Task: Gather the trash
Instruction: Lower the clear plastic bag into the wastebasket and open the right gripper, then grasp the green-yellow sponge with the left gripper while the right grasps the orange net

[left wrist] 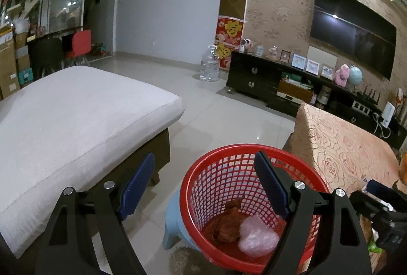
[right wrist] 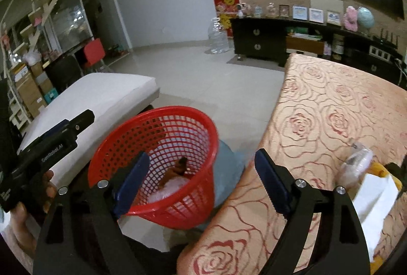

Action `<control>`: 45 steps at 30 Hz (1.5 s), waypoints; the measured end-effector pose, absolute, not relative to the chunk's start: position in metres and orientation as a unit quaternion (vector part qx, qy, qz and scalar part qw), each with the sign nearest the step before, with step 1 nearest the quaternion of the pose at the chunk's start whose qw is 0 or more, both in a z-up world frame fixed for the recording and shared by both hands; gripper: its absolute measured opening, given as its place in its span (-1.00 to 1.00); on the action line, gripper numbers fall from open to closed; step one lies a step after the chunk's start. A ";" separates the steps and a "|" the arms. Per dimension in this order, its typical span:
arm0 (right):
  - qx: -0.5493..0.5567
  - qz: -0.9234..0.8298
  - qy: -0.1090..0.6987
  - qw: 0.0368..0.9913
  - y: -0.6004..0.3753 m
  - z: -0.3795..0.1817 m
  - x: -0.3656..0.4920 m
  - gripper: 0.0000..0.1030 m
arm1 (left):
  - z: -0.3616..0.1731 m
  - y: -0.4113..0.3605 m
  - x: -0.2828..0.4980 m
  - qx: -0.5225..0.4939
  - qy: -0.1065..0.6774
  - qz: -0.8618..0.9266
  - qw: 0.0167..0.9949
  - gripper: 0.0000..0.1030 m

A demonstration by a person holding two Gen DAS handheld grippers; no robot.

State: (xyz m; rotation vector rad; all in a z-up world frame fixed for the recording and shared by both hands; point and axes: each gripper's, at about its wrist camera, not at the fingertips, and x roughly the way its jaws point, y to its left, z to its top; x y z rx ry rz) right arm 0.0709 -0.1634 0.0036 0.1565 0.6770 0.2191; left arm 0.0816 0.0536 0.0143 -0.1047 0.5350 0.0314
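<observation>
A red mesh basket [left wrist: 244, 160] stands on a light blue stool [left wrist: 175, 221] on the floor, and shows in the right wrist view [right wrist: 157, 122] too. Inside lie a brown crumpled wrapper [left wrist: 229, 221] and a pink plastic wad [left wrist: 257, 239]. My left gripper [left wrist: 203, 173] is open and empty above the basket. My right gripper [right wrist: 201, 168] is open and empty, between the basket and the table. On the rose-patterned table [right wrist: 330, 109] lie a clear plastic bottle [right wrist: 356, 163] and a white paper [right wrist: 376, 198].
A white cushioned bench [left wrist: 76, 117] stands left of the basket. A black TV cabinet [left wrist: 292, 81] runs along the far wall, with a large water jug [left wrist: 209, 65] beside it. Tiled floor lies between them.
</observation>
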 end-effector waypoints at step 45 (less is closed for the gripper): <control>0.134 -0.122 0.370 0.911 -0.388 -0.084 -0.090 0.68 | 0.005 -0.066 0.036 0.038 0.242 -0.114 0.963 0.58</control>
